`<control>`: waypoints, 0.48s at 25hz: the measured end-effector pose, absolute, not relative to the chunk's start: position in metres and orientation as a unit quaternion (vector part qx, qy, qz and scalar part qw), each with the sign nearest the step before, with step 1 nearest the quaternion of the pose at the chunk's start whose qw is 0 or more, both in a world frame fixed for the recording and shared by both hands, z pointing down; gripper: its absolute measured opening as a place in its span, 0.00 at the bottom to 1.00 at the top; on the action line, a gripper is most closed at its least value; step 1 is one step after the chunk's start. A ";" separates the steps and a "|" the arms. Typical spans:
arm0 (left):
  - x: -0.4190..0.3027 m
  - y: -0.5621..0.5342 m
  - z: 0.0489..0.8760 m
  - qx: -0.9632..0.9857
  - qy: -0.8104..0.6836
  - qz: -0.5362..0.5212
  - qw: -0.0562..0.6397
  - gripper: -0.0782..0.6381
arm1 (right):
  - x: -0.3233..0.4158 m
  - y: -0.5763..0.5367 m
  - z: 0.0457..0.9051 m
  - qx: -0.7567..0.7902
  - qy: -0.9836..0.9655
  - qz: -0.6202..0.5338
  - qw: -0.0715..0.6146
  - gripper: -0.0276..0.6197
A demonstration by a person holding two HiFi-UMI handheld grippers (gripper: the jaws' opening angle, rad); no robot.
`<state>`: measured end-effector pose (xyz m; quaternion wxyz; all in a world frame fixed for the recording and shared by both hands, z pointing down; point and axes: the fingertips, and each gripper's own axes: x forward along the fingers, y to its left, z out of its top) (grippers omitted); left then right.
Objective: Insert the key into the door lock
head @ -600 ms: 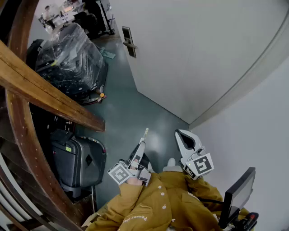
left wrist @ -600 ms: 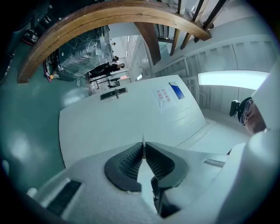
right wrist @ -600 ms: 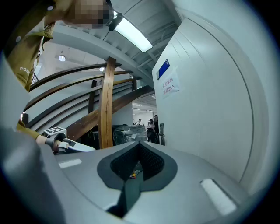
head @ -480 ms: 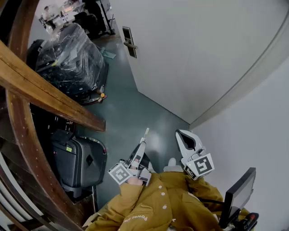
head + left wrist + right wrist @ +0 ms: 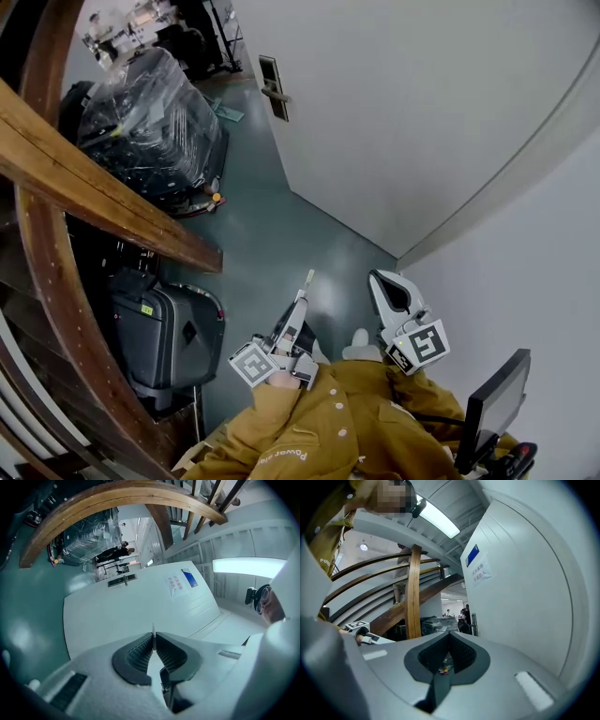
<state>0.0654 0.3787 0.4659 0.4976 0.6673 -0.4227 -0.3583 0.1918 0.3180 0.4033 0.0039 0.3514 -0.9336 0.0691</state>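
A person in a mustard jacket (image 5: 328,427) faces a white door (image 5: 394,112), both grippers held level and well short of it. The left gripper (image 5: 302,298) has its jaws clamped on the key (image 5: 153,632), whose thin blade sticks out past the pads towards the door. The lock plate (image 5: 273,87) with its handle sits at the door's far edge, well apart from the key. The right gripper (image 5: 376,276), nearer the door's hinge-side wall, has its jaws pressed together. A plastic-wrapped machine (image 5: 150,122) stands across the floor from the door.
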 end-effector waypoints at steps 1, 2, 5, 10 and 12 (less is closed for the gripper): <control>0.062 0.381 0.465 0.668 -0.423 -0.358 0.496 0.15 | 0.189 0.318 0.402 0.355 -0.933 0.065 0.003 0.05; 0.056 0.384 0.466 0.668 -0.425 -0.357 0.495 0.15 | 0.185 0.318 0.401 0.358 -0.932 0.061 0.002 0.05; 0.034 0.393 0.472 0.660 -0.432 -0.361 0.498 0.15 | 0.169 0.319 0.405 0.365 -0.929 0.060 -0.001 0.05; -0.005 0.393 0.476 0.669 -0.431 -0.360 0.486 0.15 | 0.133 0.317 0.413 0.372 -0.926 0.058 -0.001 0.05; -0.017 0.388 0.484 0.652 -0.433 -0.368 0.502 0.15 | 0.120 0.315 0.415 0.368 -0.928 0.060 0.005 0.05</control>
